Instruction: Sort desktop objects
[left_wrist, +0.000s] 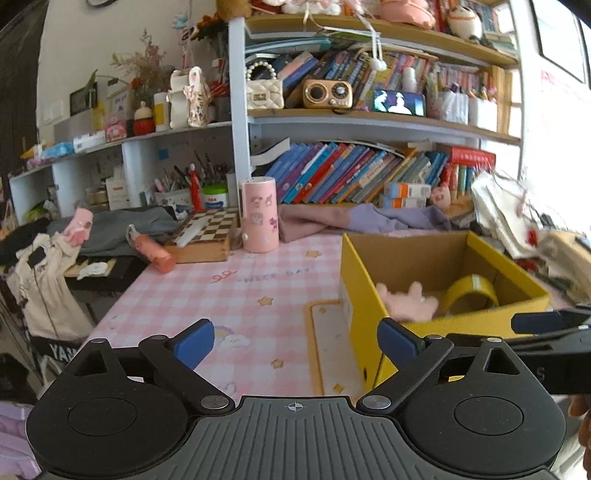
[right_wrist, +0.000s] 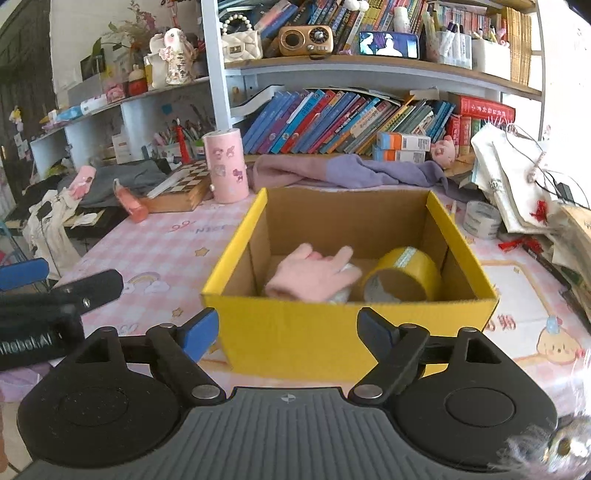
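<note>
A yellow cardboard box (right_wrist: 332, 332) stands open on the pink checked desk. Inside it lie a pink glove (right_wrist: 314, 275) and a yellow tape roll (right_wrist: 402, 277); both also show in the left wrist view, the glove (left_wrist: 410, 301) and the roll (left_wrist: 471, 295). My right gripper (right_wrist: 288, 336) is open just in front of the box's near wall, nothing between its fingers. My left gripper (left_wrist: 295, 341) is open to the left of the box (left_wrist: 369, 295), over the desk, also empty. The right gripper's finger (left_wrist: 546, 321) reaches in at the right edge of the left wrist view.
A pink cylindrical holder (right_wrist: 225, 168), a chessboard box (right_wrist: 181, 188) and a pink bottle (right_wrist: 129, 203) sit at the desk's back left. A clear tape roll (right_wrist: 482, 219) lies right of the box by stacked bags and papers. Purple cloth (right_wrist: 343, 171) and bookshelves line the back.
</note>
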